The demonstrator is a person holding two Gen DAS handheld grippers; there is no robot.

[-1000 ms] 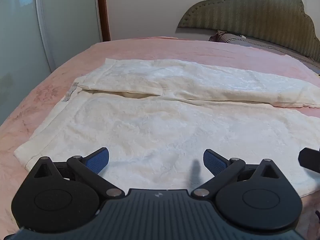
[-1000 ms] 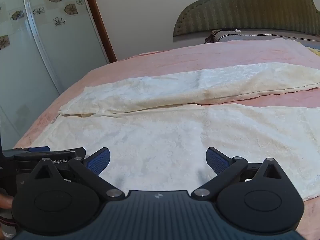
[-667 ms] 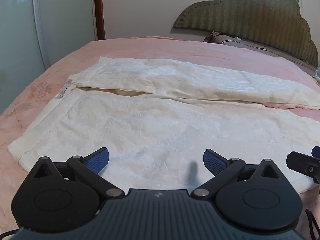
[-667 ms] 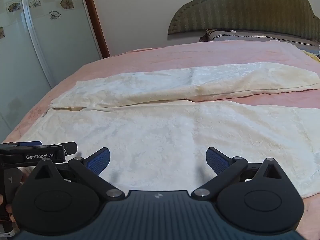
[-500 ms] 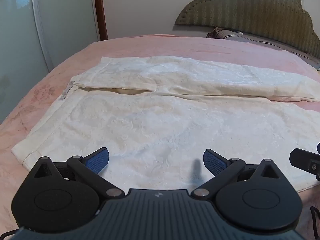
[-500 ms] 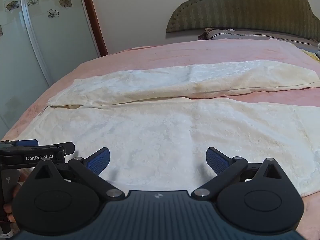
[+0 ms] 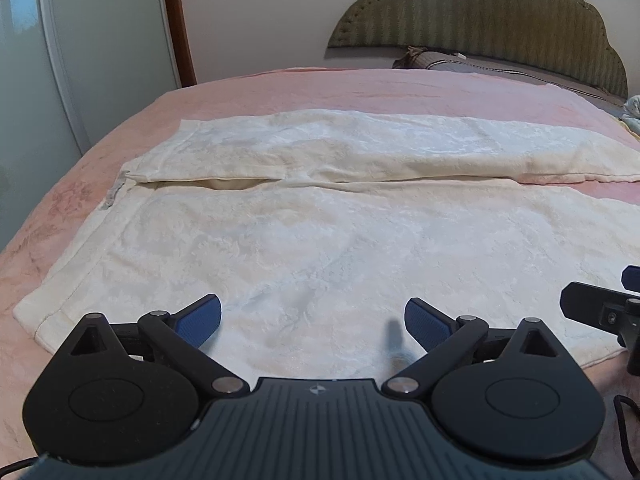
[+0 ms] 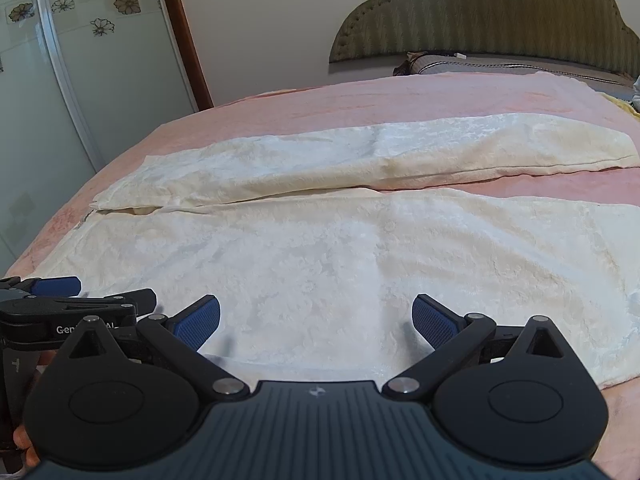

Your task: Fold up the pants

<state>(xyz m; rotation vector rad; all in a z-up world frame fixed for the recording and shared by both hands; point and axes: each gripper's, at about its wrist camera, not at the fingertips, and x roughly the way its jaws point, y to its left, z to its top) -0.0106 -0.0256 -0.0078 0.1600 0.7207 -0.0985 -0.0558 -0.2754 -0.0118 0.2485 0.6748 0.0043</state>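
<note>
Cream textured pants (image 7: 320, 240) (image 8: 340, 248) lie spread flat on a pink bedspread (image 7: 360, 88), waistband at the left and both legs running right, side by side. My left gripper (image 7: 313, 320) hovers open over the near leg's front edge, close to the waist end, with nothing between its blue pads. My right gripper (image 8: 316, 322) is open too, over the same near edge further along the leg. The left tool shows at the left of the right wrist view, and the right tool at the right edge of the left wrist view.
A green padded headboard (image 7: 480, 12) and a pillow (image 8: 500, 66) stand at the back right. A glass door with flower decals (image 8: 80, 60) and a wooden frame (image 7: 176, 20) are on the left. The bedspread (image 8: 360, 104) extends beyond the pants.
Both grippers have shifted slightly along the near edge of the pants, and the views have tilted a little. Both stay open and the pants lie unchanged.
</note>
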